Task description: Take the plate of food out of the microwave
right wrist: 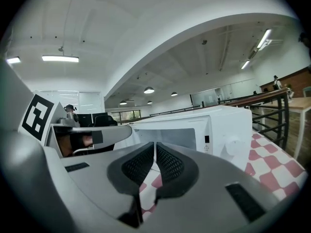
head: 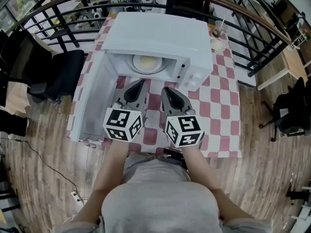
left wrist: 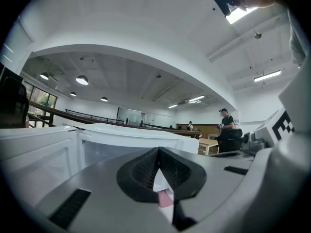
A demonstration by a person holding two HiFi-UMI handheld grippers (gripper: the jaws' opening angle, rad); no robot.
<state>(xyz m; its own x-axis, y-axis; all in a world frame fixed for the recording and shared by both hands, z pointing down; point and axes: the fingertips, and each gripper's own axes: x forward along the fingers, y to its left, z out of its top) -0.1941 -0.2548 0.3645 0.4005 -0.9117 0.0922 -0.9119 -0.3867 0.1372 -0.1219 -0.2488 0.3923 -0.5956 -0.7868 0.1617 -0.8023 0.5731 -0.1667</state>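
I see plate [head: 144, 63] of food inside open microwave [head: 160, 38]. Both left gripper [head: 142, 83] and right gripper [head: 165, 89]: jaws pressed together, holding nothing, just outside cavity. I judge plate rigid, breakable, slick; pinch front rim at 2 sides, keep level.

The boxy white microwave [head: 160, 42] at upper middle holds a round white plate [head: 144, 71] of pale yellow food. Red and white squares cover the bench [head: 221, 101]. The grey left gripper [head: 143, 83] and grey right gripper [head: 165, 89] carry black-and-white cubes. The wooden floor [head: 262, 130] is brown.
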